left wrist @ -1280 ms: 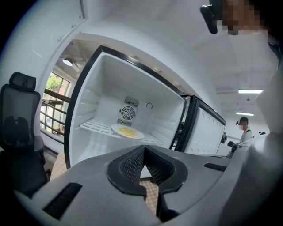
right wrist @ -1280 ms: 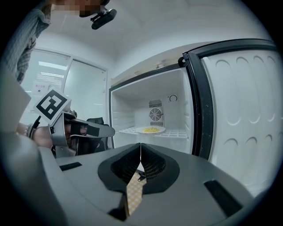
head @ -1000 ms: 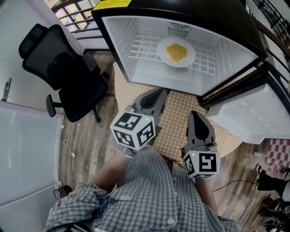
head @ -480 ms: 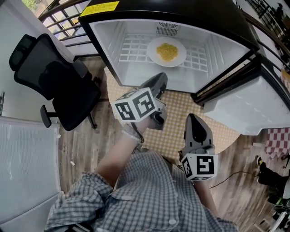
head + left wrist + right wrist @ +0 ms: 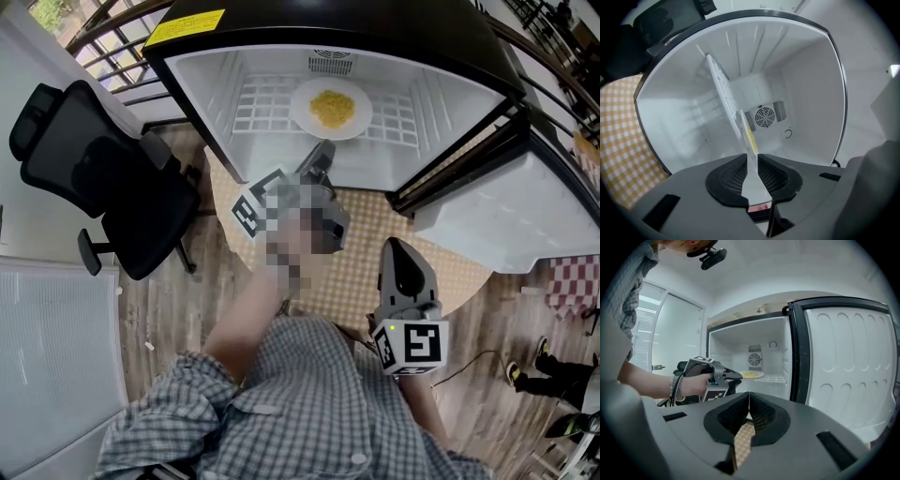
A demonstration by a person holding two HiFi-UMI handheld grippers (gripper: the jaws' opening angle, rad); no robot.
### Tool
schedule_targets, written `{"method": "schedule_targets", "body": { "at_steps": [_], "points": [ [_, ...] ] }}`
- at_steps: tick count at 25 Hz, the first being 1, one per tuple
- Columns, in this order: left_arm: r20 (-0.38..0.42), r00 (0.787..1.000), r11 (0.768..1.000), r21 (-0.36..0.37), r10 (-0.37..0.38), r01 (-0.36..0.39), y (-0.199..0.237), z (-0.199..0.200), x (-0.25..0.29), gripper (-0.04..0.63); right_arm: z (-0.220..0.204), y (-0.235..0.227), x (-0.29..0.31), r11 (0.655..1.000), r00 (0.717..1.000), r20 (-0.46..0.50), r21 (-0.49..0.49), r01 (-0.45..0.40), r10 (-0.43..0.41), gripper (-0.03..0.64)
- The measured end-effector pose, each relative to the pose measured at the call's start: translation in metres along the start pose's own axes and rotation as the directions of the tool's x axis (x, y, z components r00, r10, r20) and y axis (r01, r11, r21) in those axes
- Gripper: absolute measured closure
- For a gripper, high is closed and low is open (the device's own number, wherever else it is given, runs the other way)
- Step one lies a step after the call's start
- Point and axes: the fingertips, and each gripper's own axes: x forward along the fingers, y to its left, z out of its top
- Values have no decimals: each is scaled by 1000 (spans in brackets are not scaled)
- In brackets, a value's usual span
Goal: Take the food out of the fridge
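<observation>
Inside, a round white plate (image 5: 302,111) of yellow food (image 5: 332,106) rests on a gridded shelf (image 5: 258,109).

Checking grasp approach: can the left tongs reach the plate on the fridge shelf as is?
Probably yes. The fridge door is open, nothing stands in front of the plate, and the left tongs, slightly apart, line up edge-on with its rim.

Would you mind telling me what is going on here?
A person holds the left gripper at the mouth of the open fridge, aimed at the plate of yellow food on the wire shelf. Its jaws stand slightly apart, in line with the plate's rim, with no clear grip on it. The right gripper hangs outside, jaws together and empty.
</observation>
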Motion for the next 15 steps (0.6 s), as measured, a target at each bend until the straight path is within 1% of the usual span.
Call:
{"method": "schedule_targets", "body": {
  "at_steps": [4,6,12,15],
  "points": [
    [33,999,996,-85,1,2,1,3,8,507,-1,-2,0,1000,1000,-4,2,2,-2,606],
    [41,999,993,-115,7,-2,2,4,12,503,-1,-3,0,1000,1000,-6,0,0,0,606],
    [53,998,986,-164,20,-11,6,7,19,499,-4,-4,-2,1000,1000,-12,3,-2,2,606],
    [54,998,985,-169,25,-16,7,6,21,499,-5,-5,-2,1000,1000,-13,3,-6,6,606]
  ]
}}
